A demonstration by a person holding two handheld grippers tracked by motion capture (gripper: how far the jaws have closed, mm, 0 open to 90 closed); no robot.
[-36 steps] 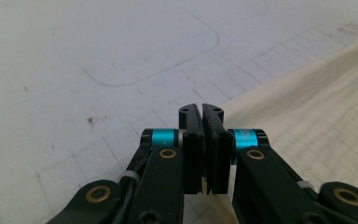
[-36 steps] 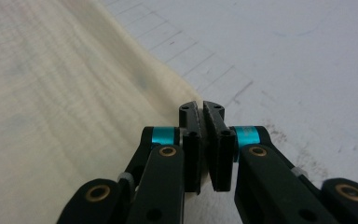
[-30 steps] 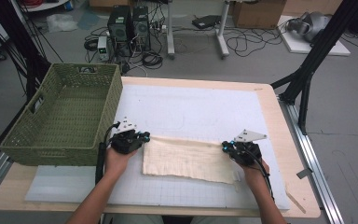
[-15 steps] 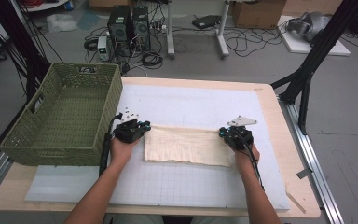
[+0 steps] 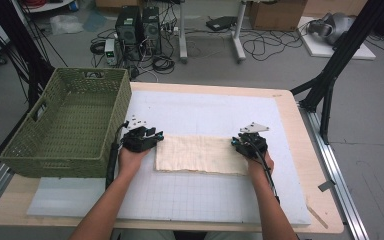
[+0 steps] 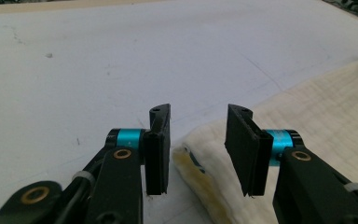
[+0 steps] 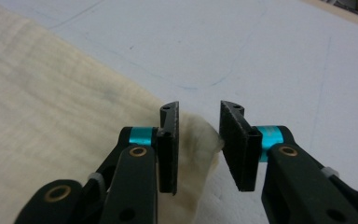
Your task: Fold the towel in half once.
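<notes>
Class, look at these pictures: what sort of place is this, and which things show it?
Probably a lab or workshop: computer towers and loose cables on the bare floor, black stand legs, and a gridded white mat on the table.

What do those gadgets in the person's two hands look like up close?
Each is a black handheld tool. The left gripper and right gripper have two flat black jaws, shiny turquoise collars and brass-coloured rivets on black links. From above, a grey three-cornered plate tops each, and a black cable trails back along bare forearms.
</notes>
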